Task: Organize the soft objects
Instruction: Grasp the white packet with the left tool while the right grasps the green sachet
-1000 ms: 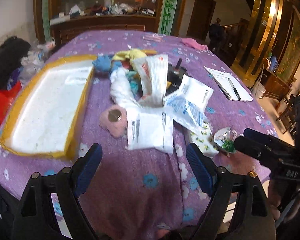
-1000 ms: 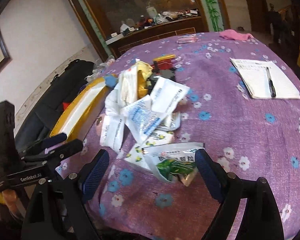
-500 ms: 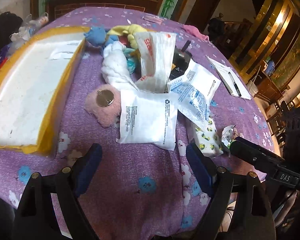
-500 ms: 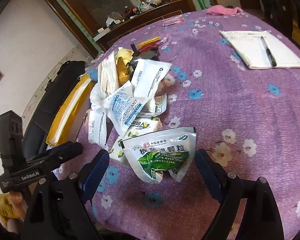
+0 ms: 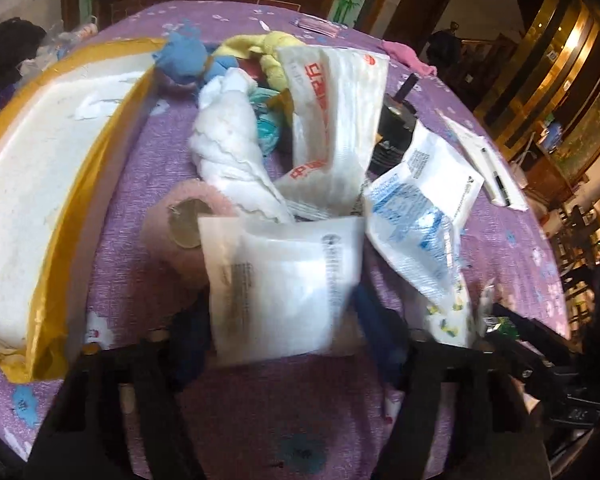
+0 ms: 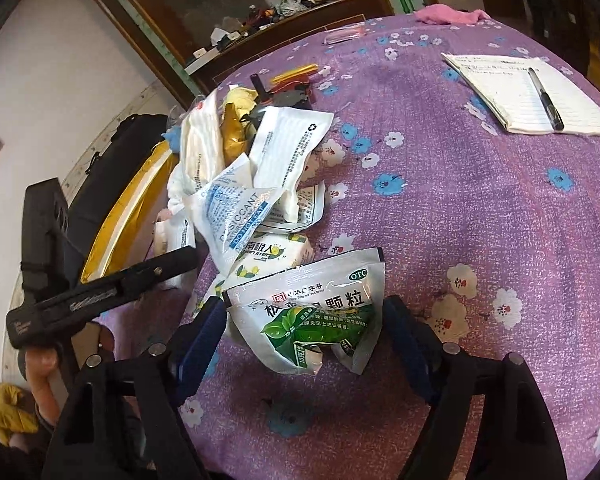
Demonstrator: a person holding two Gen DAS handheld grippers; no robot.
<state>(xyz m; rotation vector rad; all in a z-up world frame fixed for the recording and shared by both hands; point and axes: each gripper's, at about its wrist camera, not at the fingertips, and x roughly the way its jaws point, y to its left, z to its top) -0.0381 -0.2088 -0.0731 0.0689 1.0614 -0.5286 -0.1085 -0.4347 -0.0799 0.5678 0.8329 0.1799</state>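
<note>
My left gripper (image 5: 284, 340) has its fingers wide apart, one on each side of the white packet (image 5: 280, 288), which lies on the purple table (image 5: 140, 160) just beside the yellow tray (image 5: 72, 184). My right gripper (image 6: 304, 336) is open wide too, around the green packet (image 6: 316, 312), farther from that tray.

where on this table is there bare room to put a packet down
Open purple cloth runs between the packet pile and the notepad, and on toward the near right edge. The white tray looks mostly bare. It is crowded from the tray's yellow rim across to the green sachet.
</note>
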